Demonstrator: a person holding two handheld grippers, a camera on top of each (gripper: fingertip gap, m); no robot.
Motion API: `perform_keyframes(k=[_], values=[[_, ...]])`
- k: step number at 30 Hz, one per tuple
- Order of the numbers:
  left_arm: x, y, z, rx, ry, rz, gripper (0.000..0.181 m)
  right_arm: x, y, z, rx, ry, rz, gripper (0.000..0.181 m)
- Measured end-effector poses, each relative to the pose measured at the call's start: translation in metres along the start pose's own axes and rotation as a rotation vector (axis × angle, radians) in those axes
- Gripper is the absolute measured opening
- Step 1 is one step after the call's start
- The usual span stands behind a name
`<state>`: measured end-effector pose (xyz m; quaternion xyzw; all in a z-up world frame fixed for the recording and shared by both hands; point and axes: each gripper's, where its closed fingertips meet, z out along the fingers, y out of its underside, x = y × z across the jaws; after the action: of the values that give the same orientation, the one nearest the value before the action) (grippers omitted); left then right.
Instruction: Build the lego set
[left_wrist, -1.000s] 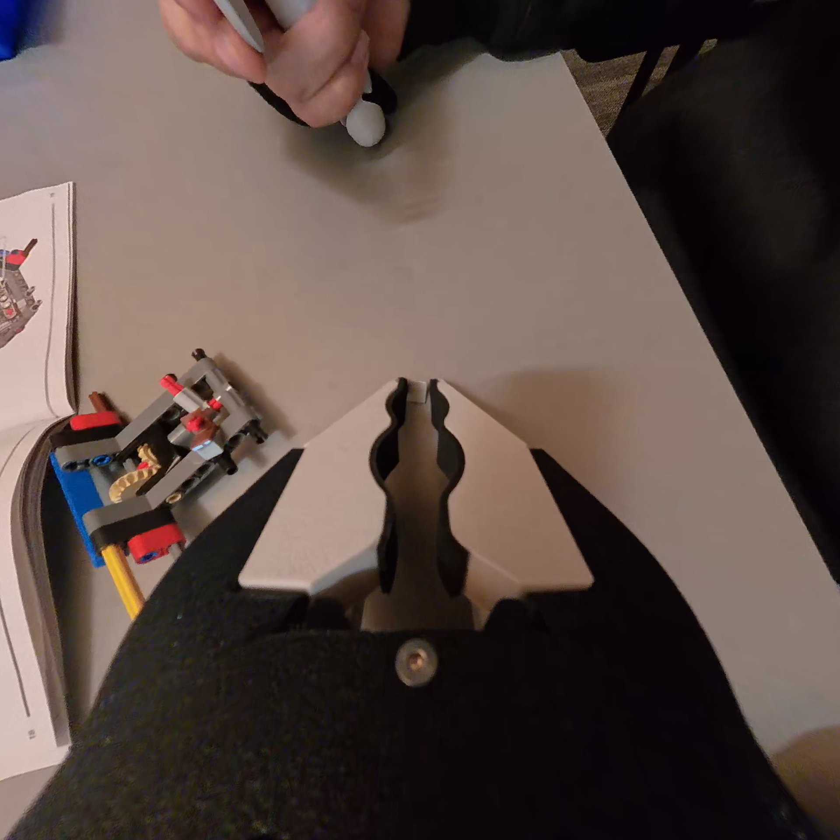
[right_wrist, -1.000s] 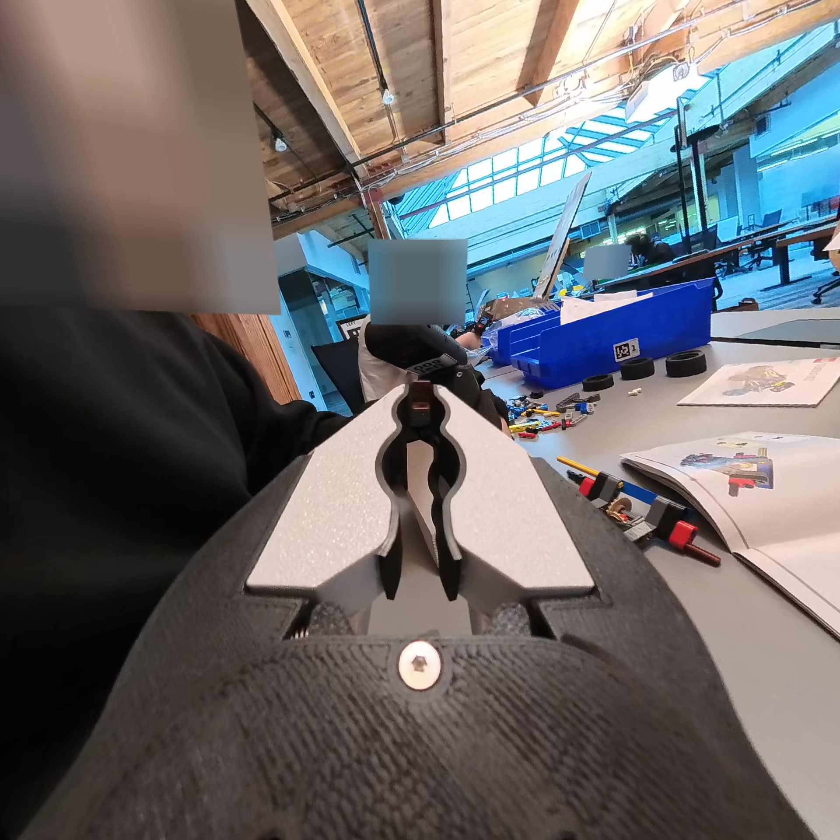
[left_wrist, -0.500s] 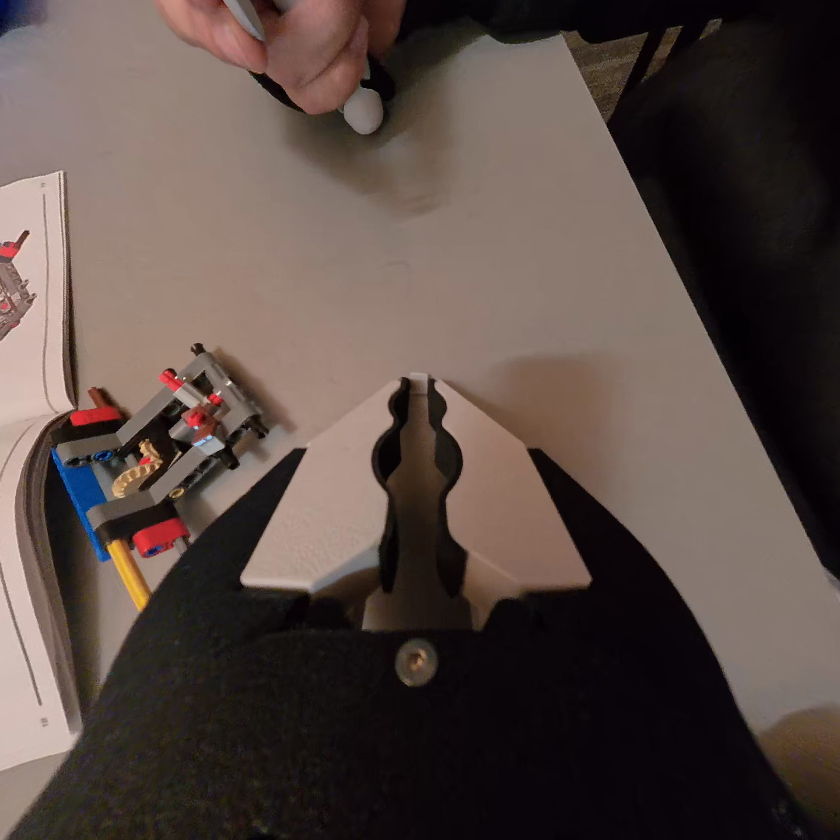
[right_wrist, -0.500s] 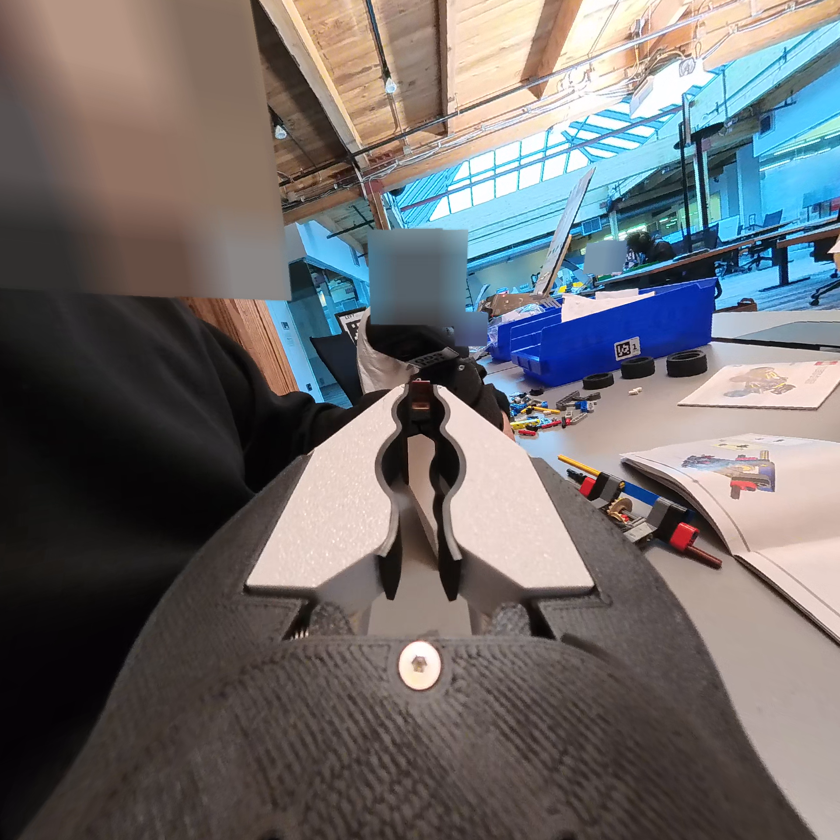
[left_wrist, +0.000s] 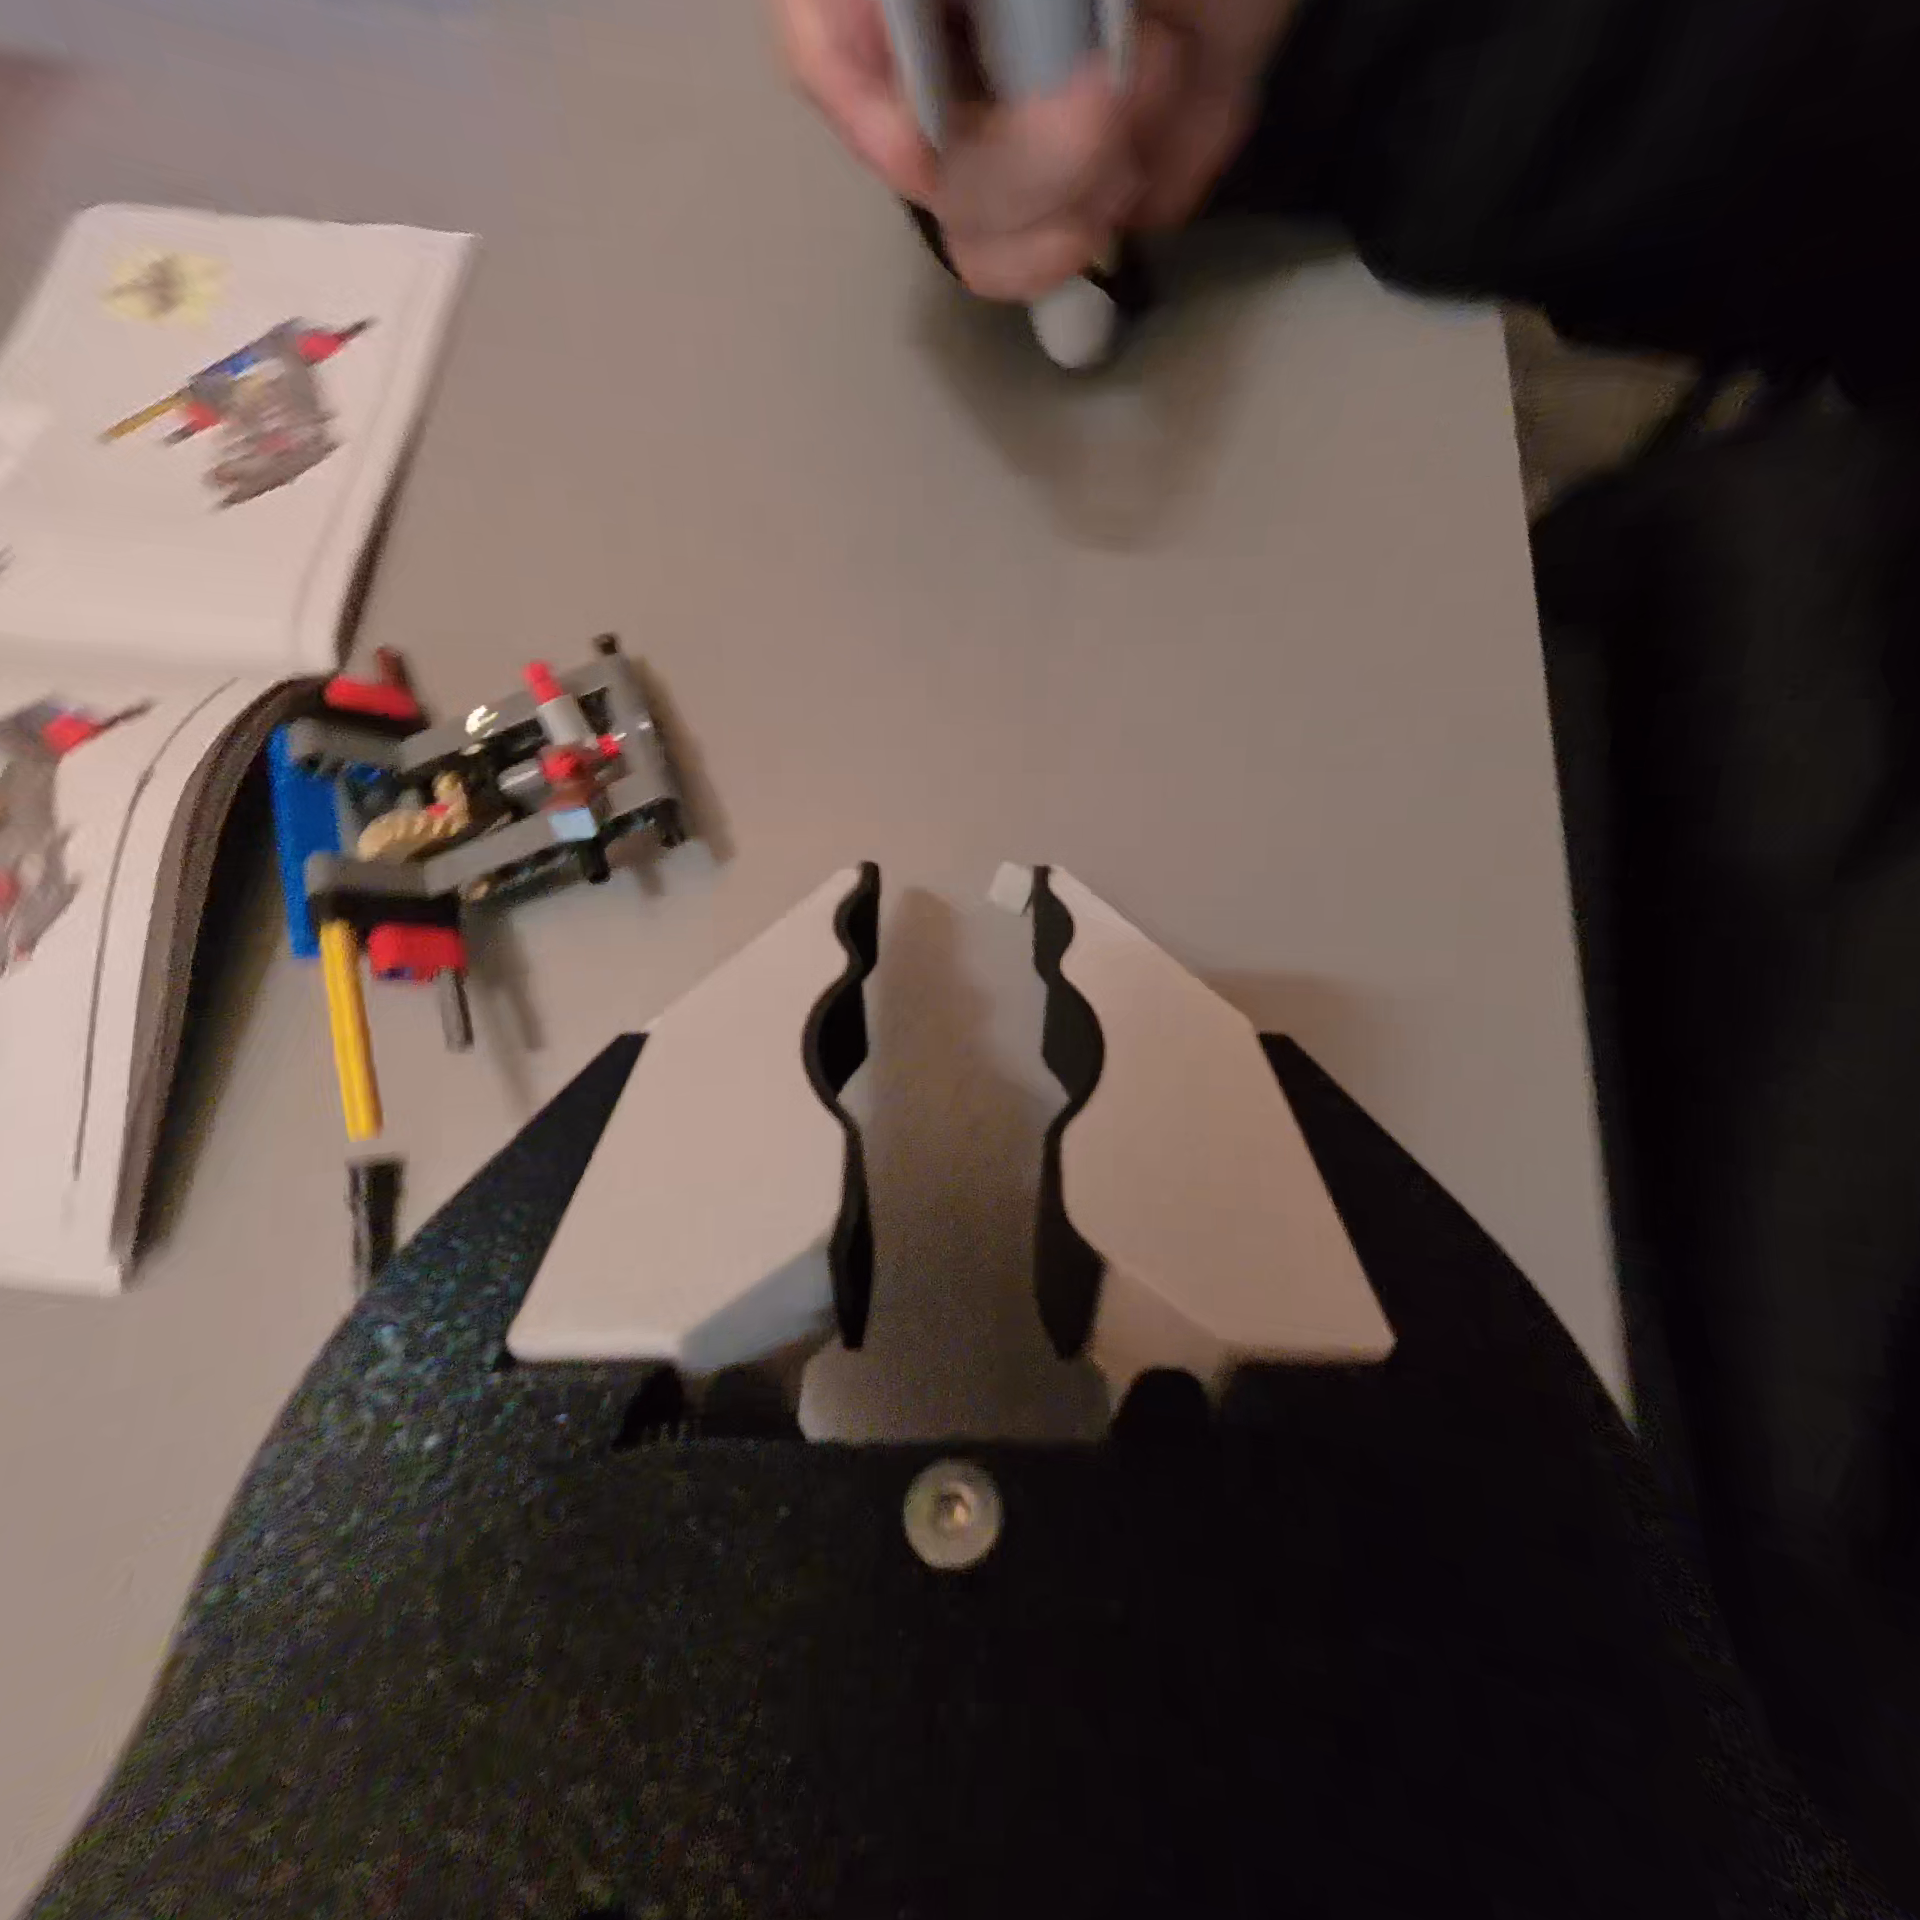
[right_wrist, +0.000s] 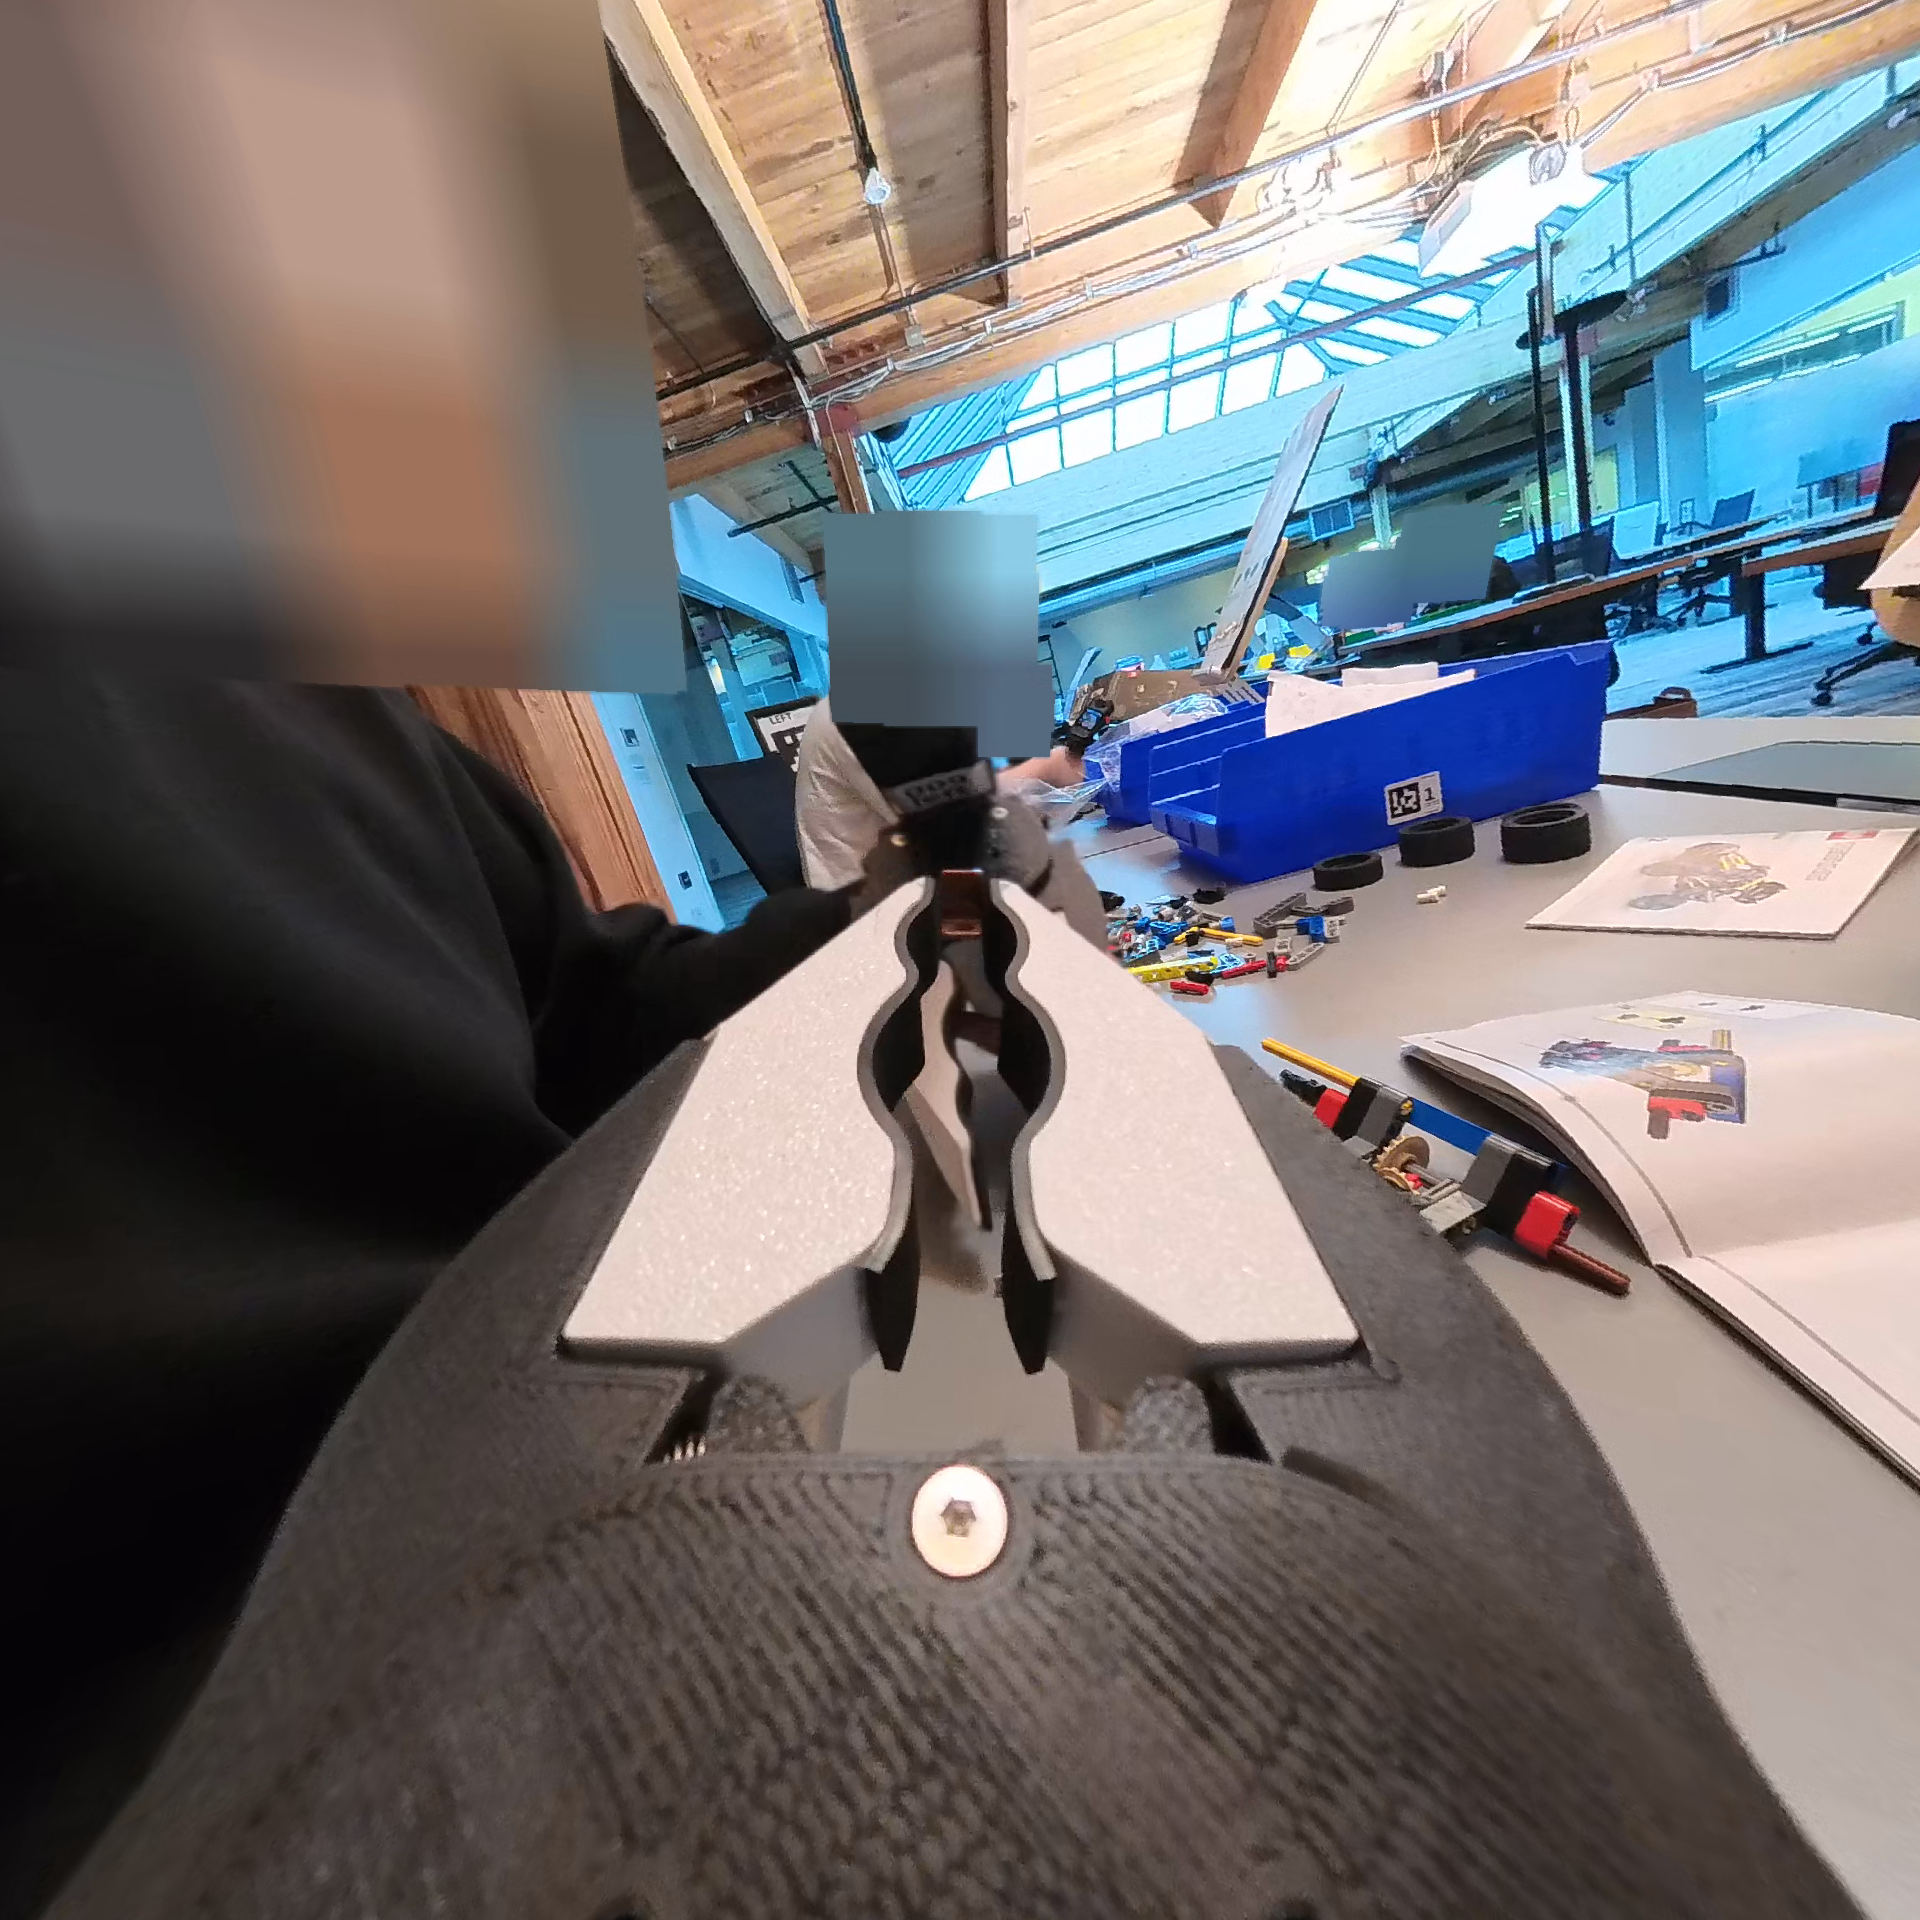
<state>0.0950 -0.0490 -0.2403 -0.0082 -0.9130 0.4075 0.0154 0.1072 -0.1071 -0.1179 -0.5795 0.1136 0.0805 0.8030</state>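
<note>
The left tool (left_wrist: 954, 883) hangs over the desk (left_wrist: 935, 644) with its jaws parted; a small pale piece (left_wrist: 1006, 886) clings to one tip, apparently not clamped. The right tool (right_wrist: 961, 902), raised toward the person, is closed on a small brown piece (right_wrist: 958, 906), likely the next part to fit. The lego build (left_wrist: 488, 810), grey beams with red pins, tan gear, blue plate and yellow axle, lies beside the open instruction booklet (left_wrist: 197, 436), well in from the desk's right edge.

A white tag (right_wrist: 1413, 800) with a square code is sitting on the front of the blue bin (right_wrist: 1351, 774) — a similar coded sign (right_wrist: 787, 732) is standing behind. Printed booklets (right_wrist: 1704, 883) are lying on the surface (right_wrist: 1382, 997) — their lettering is too small to read.
</note>
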Motion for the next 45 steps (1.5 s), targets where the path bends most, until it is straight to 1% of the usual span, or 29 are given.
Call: perform_keyframes(k=[1, 2, 3, 4, 6, 8, 12, 19, 28, 31, 33, 35, 37, 39, 42, 45], values=[[-0.002, -0.005, -0.004, 0.03, -0.065, -0.093, 0.032, 0.0, 0.0, 0.0, 0.001, 0.004, -0.004, 0.006], [-0.003, -0.01, -0.007, 0.07, -0.137, -0.192, 0.029, 0.0, 0.0, 0.0, 0.001, 0.005, -0.006, 0.005], [-0.005, -0.013, -0.009, 0.104, -0.203, -0.277, 0.032, 0.0, 0.0, 0.0, 0.002, 0.004, -0.005, 0.006], [-0.001, -0.014, -0.008, 0.125, -0.234, -0.322, 0.035, 0.0, 0.0, 0.0, 0.002, 0.003, -0.001, 0.006], [0.003, -0.009, -0.003, 0.102, -0.298, -0.344, 0.036, 0.0, 0.0, 0.0, 0.002, -0.003, 0.006, 0.006], [-0.004, 0.001, 0.001, 0.057, -0.39, -0.337, 0.036, -0.001, 0.0, 0.0, 0.001, -0.007, 0.004, 0.006], [-0.003, 0.002, 0.011, 0.071, -0.363, -0.408, 0.038, -0.002, 0.0, 0.0, 0.003, -0.011, -0.001, 0.005], [-0.006, 0.009, 0.009, 0.04, -0.38, -0.403, 0.037, -0.001, -0.001, -0.001, 0.01, -0.012, 0.004, 0.005], [-0.016, 0.028, -0.014, -0.014, -0.451, -0.396, 0.037, -0.001, -0.002, -0.001, 0.011, -0.013, 0.008, 0.005], [-0.015, 0.021, -0.02, 0.029, -0.437, -0.416, 0.032, -0.001, -0.001, -0.001, 0.009, -0.012, 0.008, 0.006], [-0.01, 0.013, -0.017, 0.039, -0.42, -0.416, 0.025, -0.001, -0.001, -0.001, 0.009, -0.013, 0.009, 0.006], [-0.003, 0.011, -0.008, -0.01, -0.394, -0.415, 0.024, -0.001, -0.001, -0.001, 0.009, -0.013, 0.009, 0.006], [0.003, 0.011, 0.003, -0.091, -0.369, -0.42, 0.025, -0.001, -0.001, -0.001, 0.009, -0.013, 0.009, 0.006], [0.001, 0.011, 0.008, -0.136, -0.387, -0.417, 0.021, -0.001, -0.001, -0.001, 0.009, -0.014, 0.008, 0.006], [-0.005, 0.009, 0.01, -0.152, -0.414, -0.433, 0.016, -0.001, -0.002, -0.001, 0.012, -0.013, 0.004, 0.006], [-0.009, 0.016, 0.004, -0.192, -0.467, -0.422, 0.015, -0.001, -0.002, -0.001, 0.012, -0.013, 0.0, 0.006]])
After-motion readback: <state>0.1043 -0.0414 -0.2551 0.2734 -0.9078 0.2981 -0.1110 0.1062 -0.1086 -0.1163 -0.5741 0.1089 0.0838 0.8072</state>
